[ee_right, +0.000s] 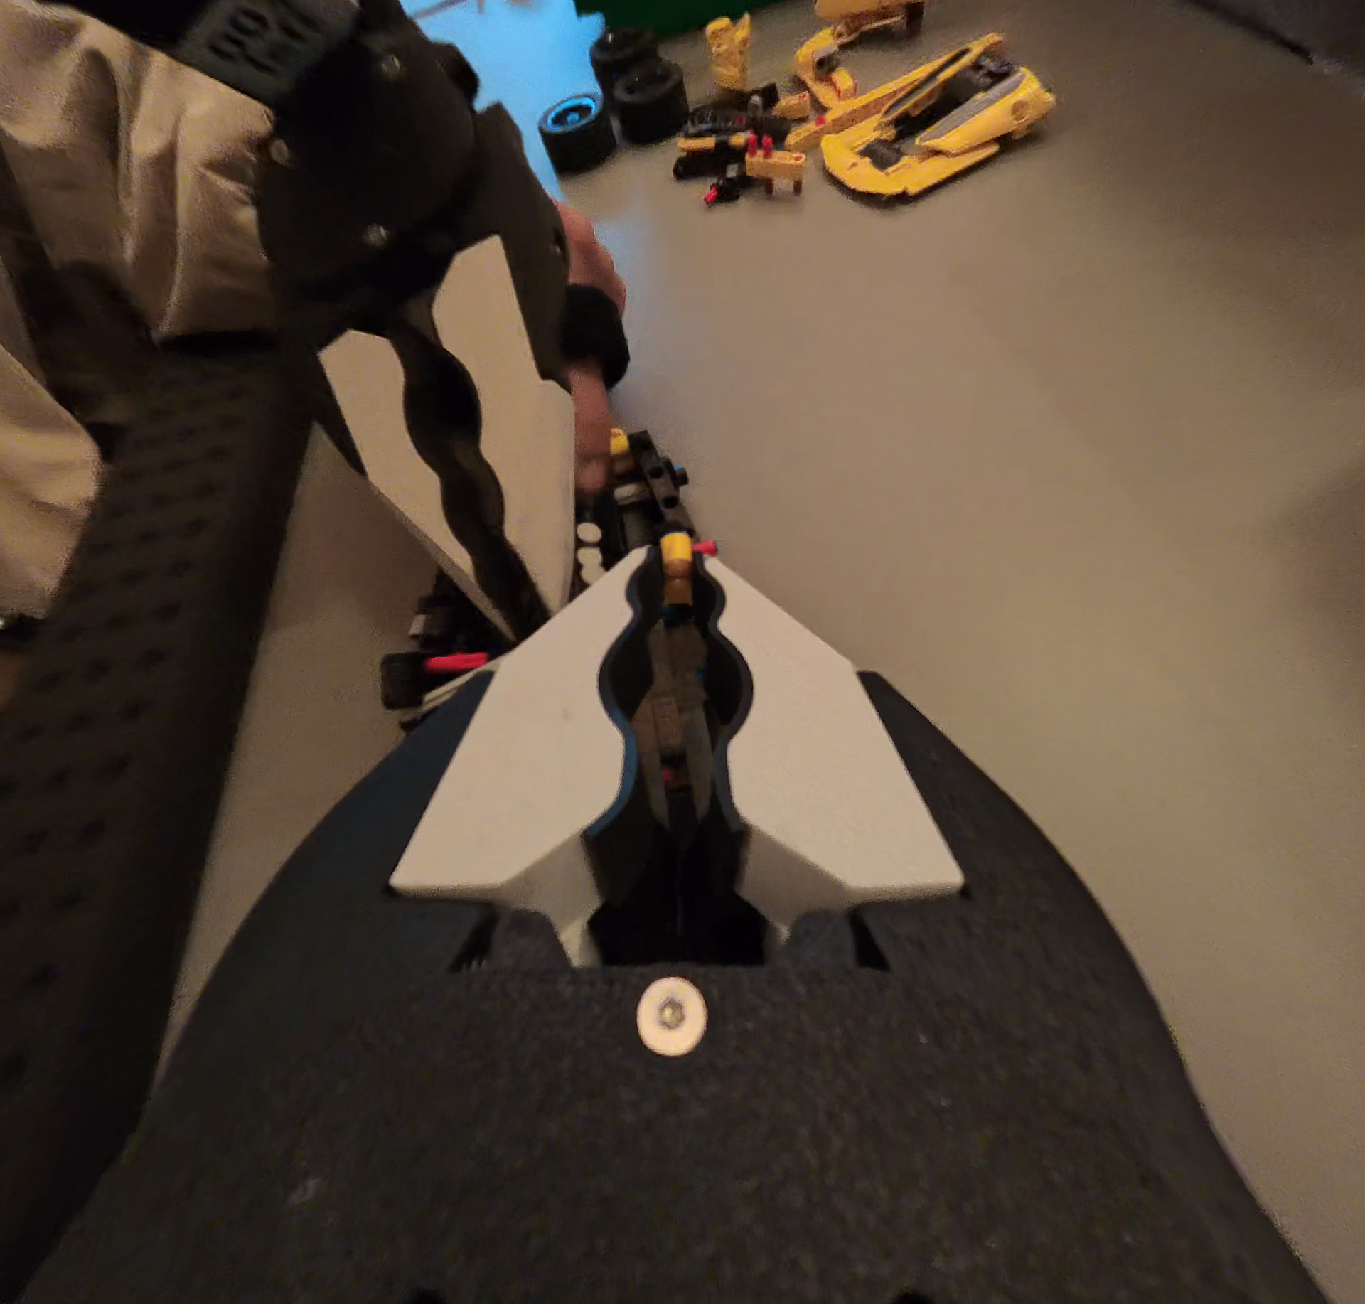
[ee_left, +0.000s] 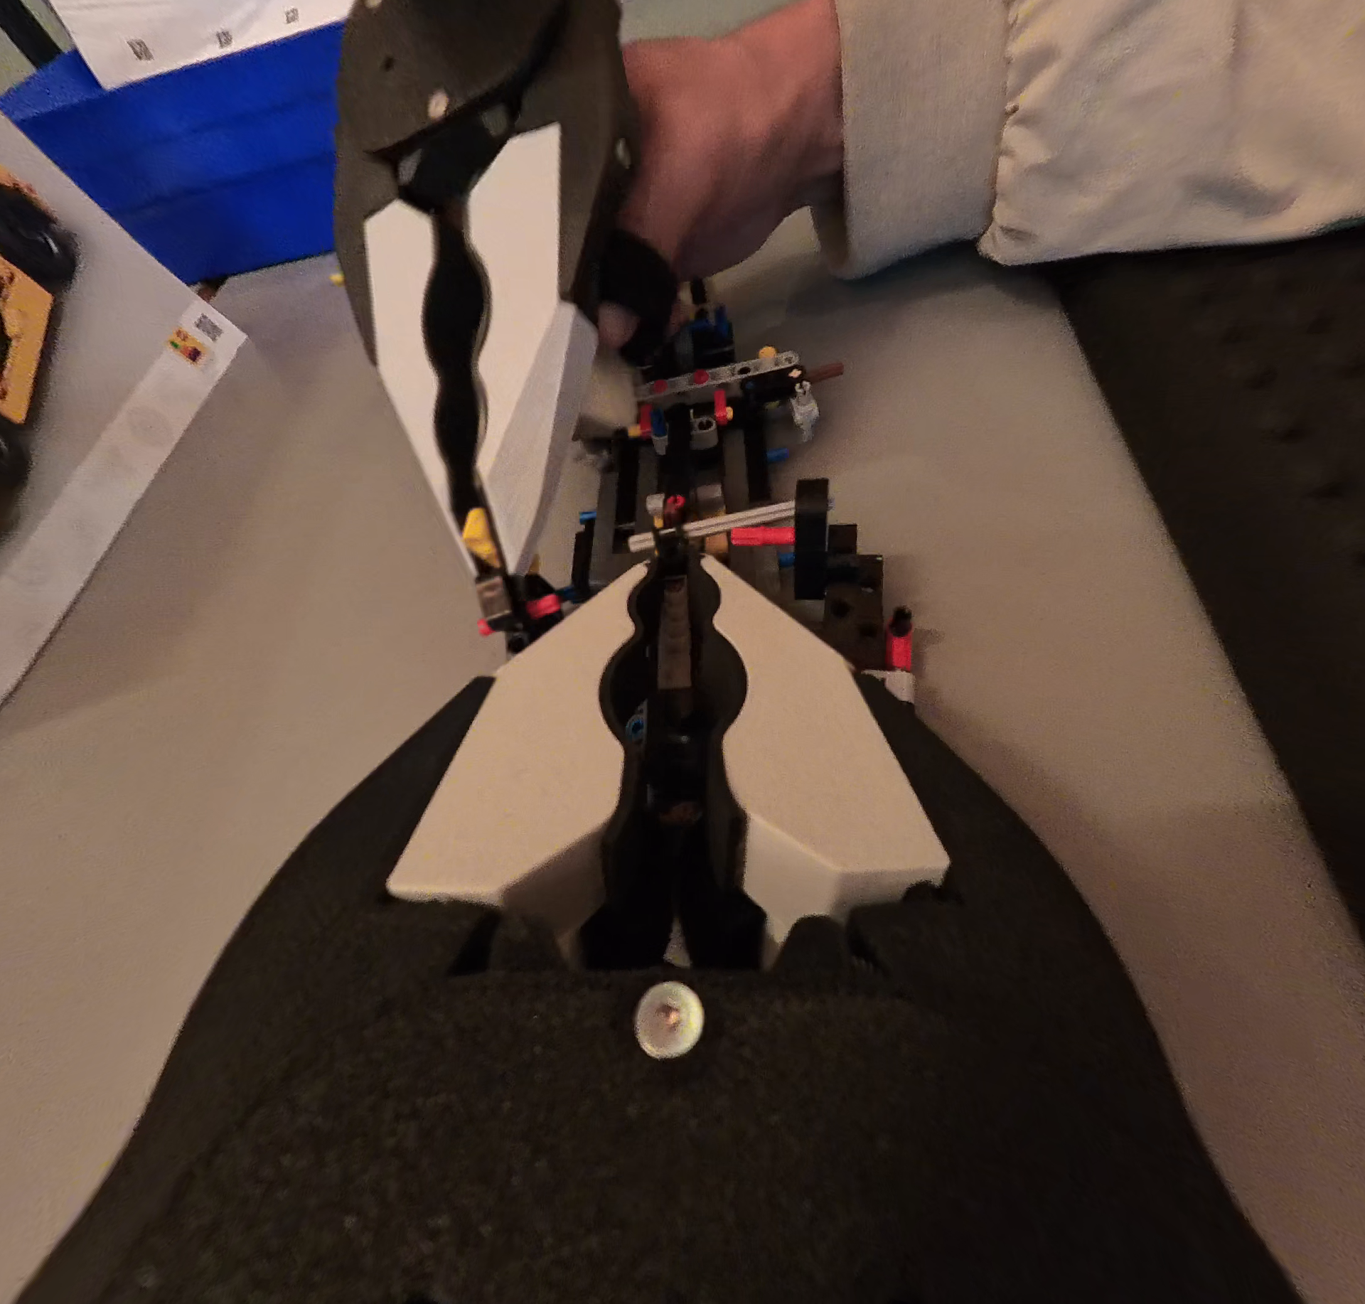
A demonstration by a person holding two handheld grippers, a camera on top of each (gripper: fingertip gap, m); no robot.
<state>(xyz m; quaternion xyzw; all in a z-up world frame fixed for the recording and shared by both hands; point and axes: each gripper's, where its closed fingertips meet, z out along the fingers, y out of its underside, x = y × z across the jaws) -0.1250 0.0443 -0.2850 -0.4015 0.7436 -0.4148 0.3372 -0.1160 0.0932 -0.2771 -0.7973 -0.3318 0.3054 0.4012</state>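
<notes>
Grey tabletop point(ee_right: 1034, 530), both grippers pinching one brick-built chassis from opposite ends

Nearest in the left wrist view, the left gripper point(ee_left: 674, 574) has its white fingers point(ee_left: 546, 737) pressed nearly together on the dark chassis point(ee_left: 687, 471), whose long axis runs straight away up the frame centre; an axle with a black wheel point(ee_left: 811, 537) crosses just past the tips. Beyond, the right gripper point(ee_left: 493, 567) comes down from the upper left, clamped on a yellow piece point(ee_left: 476, 530) at the chassis edge, a hand point(ee_left: 724, 153) behind it. Farthest off are a blue bin point(ee_left: 192, 160) at upper left and, in the right wrist view, loose yellow body panels point(ee_right: 931, 123) and tyres point(ee_right: 620, 109) at the top
</notes>
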